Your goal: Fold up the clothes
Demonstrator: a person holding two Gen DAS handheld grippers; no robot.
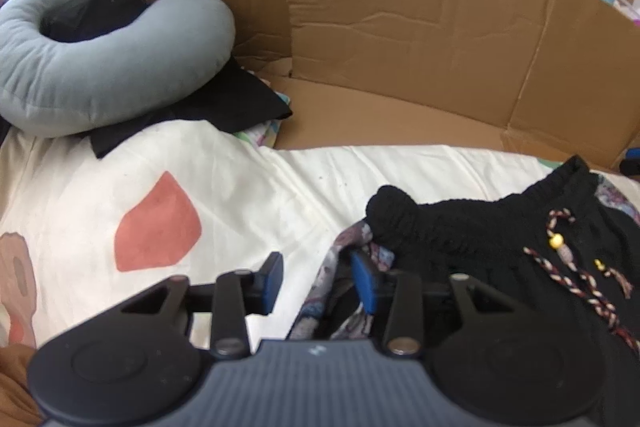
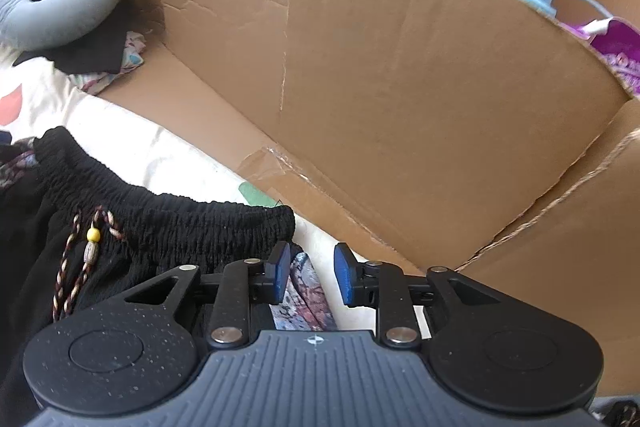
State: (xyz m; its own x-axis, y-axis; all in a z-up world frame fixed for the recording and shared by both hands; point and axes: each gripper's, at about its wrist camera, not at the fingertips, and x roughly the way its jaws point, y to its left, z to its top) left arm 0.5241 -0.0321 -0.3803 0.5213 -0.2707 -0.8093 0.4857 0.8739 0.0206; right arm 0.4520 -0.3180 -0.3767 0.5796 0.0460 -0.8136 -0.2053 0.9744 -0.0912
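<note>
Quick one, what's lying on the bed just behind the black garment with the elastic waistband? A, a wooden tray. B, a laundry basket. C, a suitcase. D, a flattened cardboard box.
D: a flattened cardboard box rises right behind the black garment, with no tray, basket or suitcase in either view.

Your light comes from the upper left of both frames, where a window area burns out to pure white and washes over the grey cushion [image 1: 100, 55]. The cream sheet [image 1: 248, 187] is bright and evenly lit, and the cardboard wall [image 2: 400, 87] shows soft, even tone without hard shadows. The black garment [image 1: 480, 239] swallows detail; only its ribbing reads. Fisheye distortion bends the cardboard edges into curves, and the corners go dark. The blue fingers [image 2: 280, 271] look reasonably sharp, while the far background in the upper part is soft.
</note>
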